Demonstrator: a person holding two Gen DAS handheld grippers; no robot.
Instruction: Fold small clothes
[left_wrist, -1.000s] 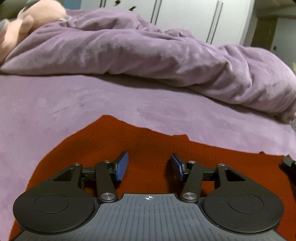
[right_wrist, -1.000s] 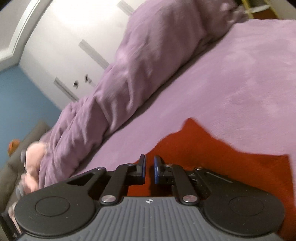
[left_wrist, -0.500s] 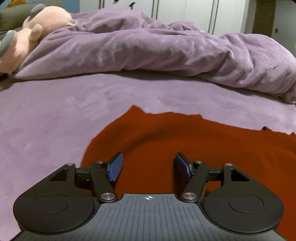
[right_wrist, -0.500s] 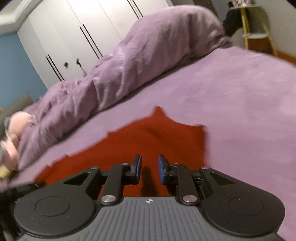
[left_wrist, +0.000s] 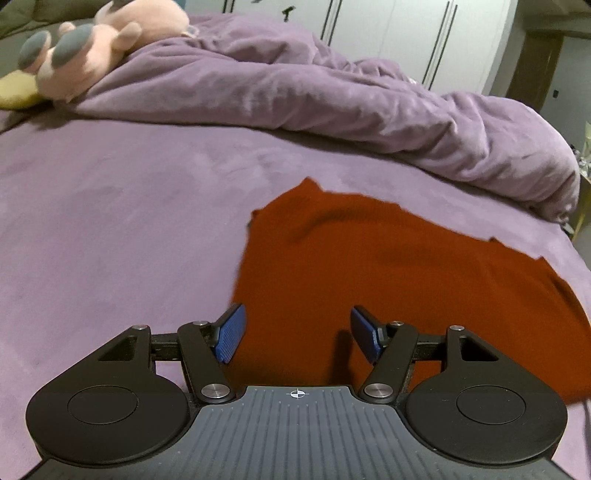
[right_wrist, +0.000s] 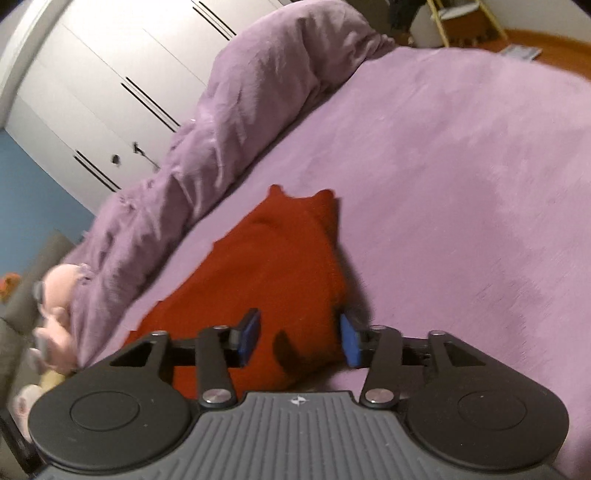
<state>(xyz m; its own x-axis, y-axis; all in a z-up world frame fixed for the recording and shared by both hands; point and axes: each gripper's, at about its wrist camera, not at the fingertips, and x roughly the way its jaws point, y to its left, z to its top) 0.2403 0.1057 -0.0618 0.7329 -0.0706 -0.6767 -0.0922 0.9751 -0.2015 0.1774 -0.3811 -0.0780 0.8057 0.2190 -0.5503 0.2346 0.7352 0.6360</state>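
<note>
A red garment (left_wrist: 388, 280) lies spread on the purple bed (left_wrist: 129, 229), partly folded, with a doubled edge on its right side in the right wrist view (right_wrist: 291, 258). The left hand-held gripper (left_wrist: 297, 334) hovers over the garment's near left edge with its blue pads (left_wrist: 231, 334) spread wide and nothing between them. The right hand-held gripper (right_wrist: 299, 338) is over the garment's near right corner; its jaws are opening, and the cloth lies below the gap, not pinched by the pads (right_wrist: 349, 343). Behind the garment a bunched purple duvet (left_wrist: 332, 99) runs across the bed, well apart from the cloth. A pink plush toy (left_wrist: 92, 48) rests at the duvet's left end. White wardrobe doors (right_wrist: 92, 110) stand behind the bed. Nothing lies between either gripper and the garment.
</note>
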